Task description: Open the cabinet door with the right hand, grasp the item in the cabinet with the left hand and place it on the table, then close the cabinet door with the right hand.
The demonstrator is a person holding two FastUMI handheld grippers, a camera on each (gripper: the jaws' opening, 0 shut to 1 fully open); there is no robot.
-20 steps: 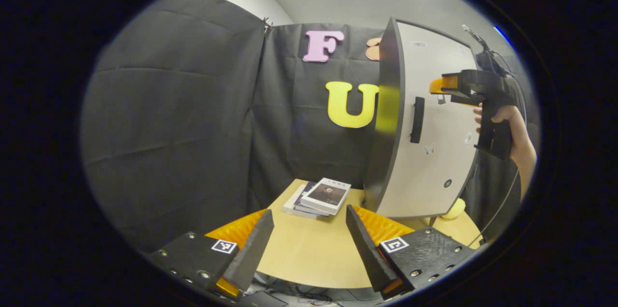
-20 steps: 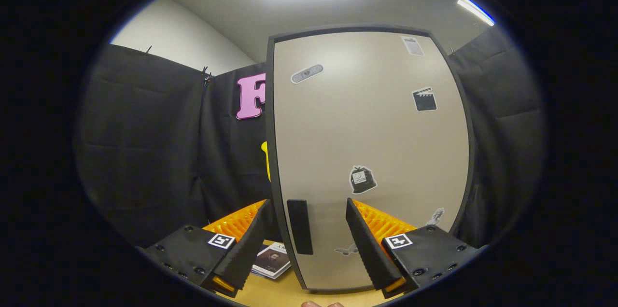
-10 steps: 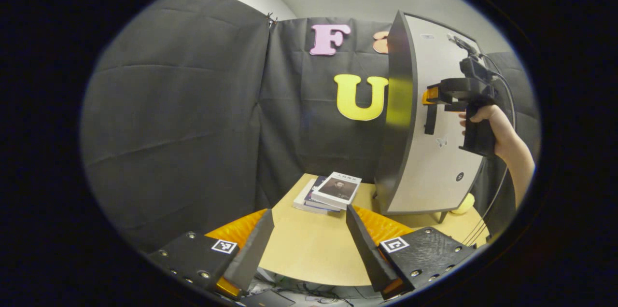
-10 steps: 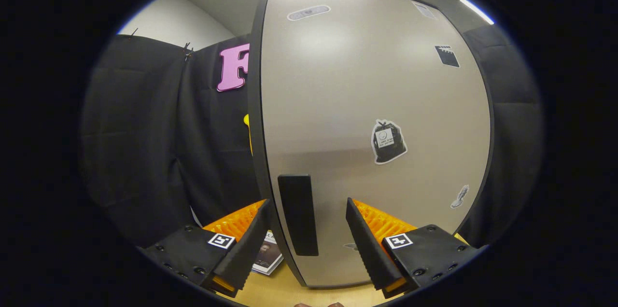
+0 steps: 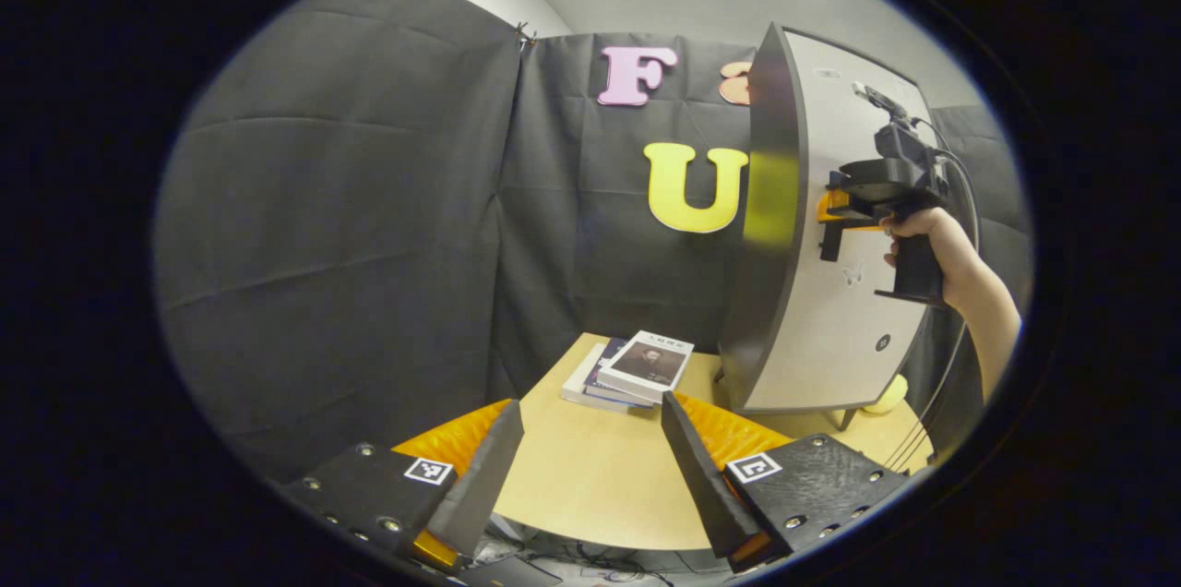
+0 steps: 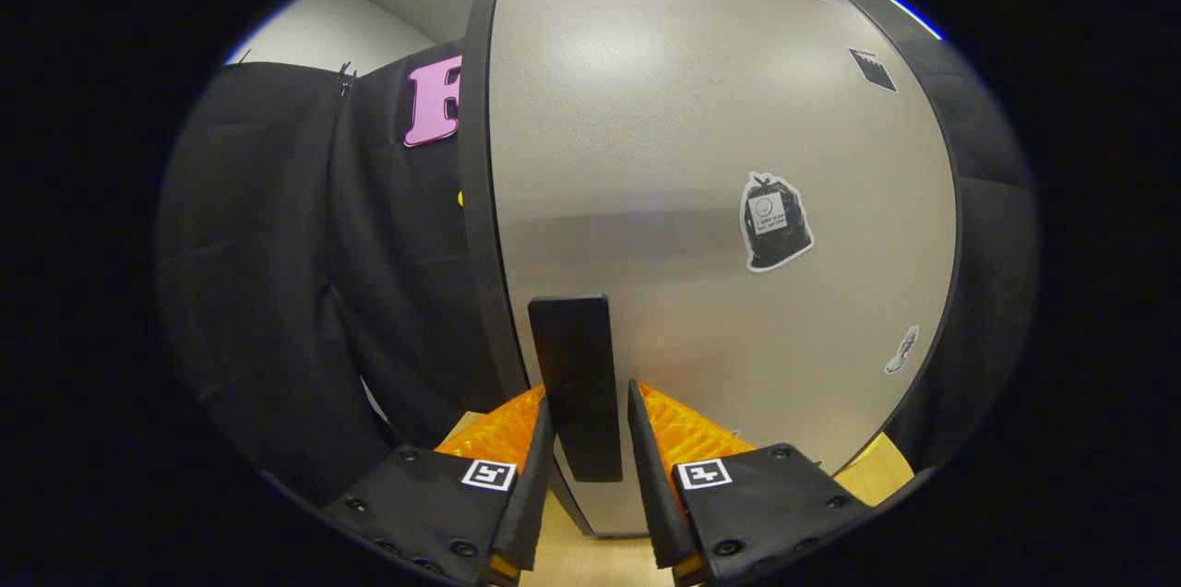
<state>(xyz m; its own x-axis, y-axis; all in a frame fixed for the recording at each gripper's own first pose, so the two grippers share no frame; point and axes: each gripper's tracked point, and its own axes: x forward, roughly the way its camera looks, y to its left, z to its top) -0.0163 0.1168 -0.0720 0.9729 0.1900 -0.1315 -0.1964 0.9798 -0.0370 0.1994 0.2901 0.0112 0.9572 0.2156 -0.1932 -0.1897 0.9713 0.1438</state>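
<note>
The cabinet stands on the table's far right with its pale door closed, hiding what is inside. A dark upright handle sits near the door's left edge. My right gripper has its fingers narrowed onto both sides of that handle. In the left gripper view a hand holds the right gripper at the handle. My left gripper hangs open over the table's near edge with nothing between its fingers.
A small stack of books lies on the wooden table just left of the cabinet. A yellow round object peeks out past the cabinet's right foot. A cable trails from the right gripper.
My right gripper moved in toward the door and its fingers narrowed from wide open onto the handle. The left gripper barely shifted and stayed open.
</note>
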